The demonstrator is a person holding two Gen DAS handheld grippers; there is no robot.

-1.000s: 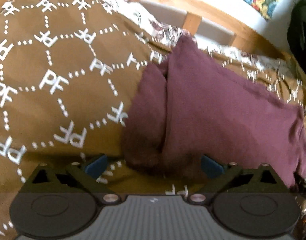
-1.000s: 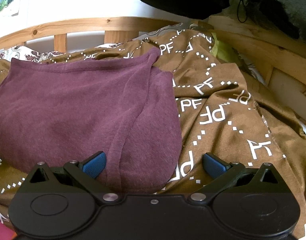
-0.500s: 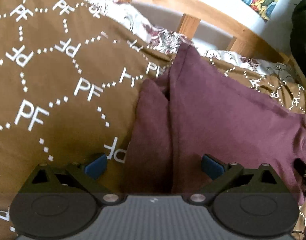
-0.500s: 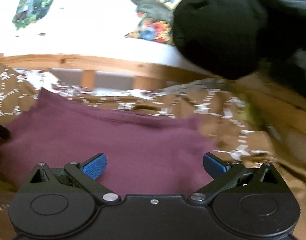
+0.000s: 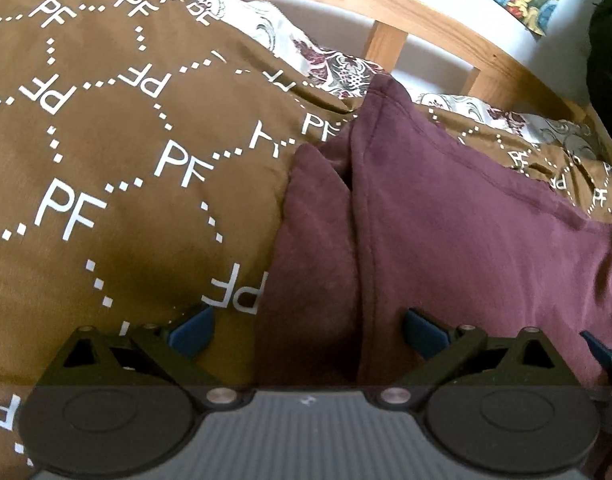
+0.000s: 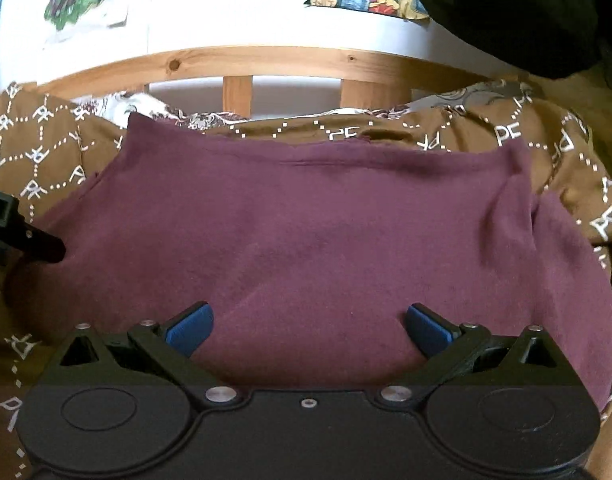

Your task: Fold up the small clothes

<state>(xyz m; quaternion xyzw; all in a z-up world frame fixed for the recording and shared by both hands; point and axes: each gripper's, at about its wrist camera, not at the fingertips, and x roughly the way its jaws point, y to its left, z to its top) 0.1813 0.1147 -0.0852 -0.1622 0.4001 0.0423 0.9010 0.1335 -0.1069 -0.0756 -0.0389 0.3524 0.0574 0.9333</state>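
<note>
My left gripper (image 5: 308, 330) hangs wide open, empty, over the near left edge of the maroon garment (image 5: 466, 232). My right gripper (image 6: 308, 330) is spread wide too, empty, above its near edge. Garment lies folded on the brown bedspread (image 5: 106, 140); wooden headboard (image 6: 266, 60) beyond.

Left gripper (image 5: 308, 330) hovering with blue-padded fingers (image 5: 192, 330) spread wide, right gripper (image 6: 308, 328) likewise gaping, nothing clamped, the two sitting close side by side, left one's dark linkage showing at the right view's edge
</note>
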